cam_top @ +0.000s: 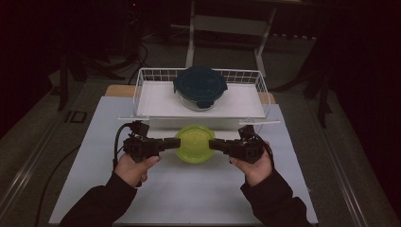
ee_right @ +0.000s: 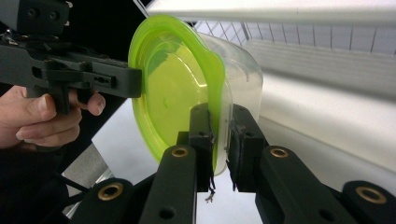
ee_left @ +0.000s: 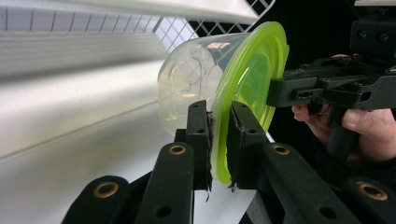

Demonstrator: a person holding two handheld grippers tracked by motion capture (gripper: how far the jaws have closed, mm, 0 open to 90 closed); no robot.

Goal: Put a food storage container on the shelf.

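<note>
jaws of both grippers, left gripper (cam_top: pixel 171 144) and right gripper (cam_top: pixel 213 144), are pinching the green-lidded container (cam_top: pixel 195 143) by its rim; you're lifting it, so next you're carrying it level toward the wire basket (cam_top: pixel 142 90).

Container held between two grippers, in front of a wire basket

The lidded container (cam_top: pixel 195 143) sits mid-table (cam_top: pixel 189 198), clamped at its left rim by the left gripper (cam_top: pixel 176 143) and at its right rim by the right gripper (cam_top: pixel 211 143). Behind it, at the table's far edge, stands the wire basket (cam_top: pixel 142 90), with a second lidded container (cam_top: pixel 200 87) inside it, near the basket's back wall.
</note>
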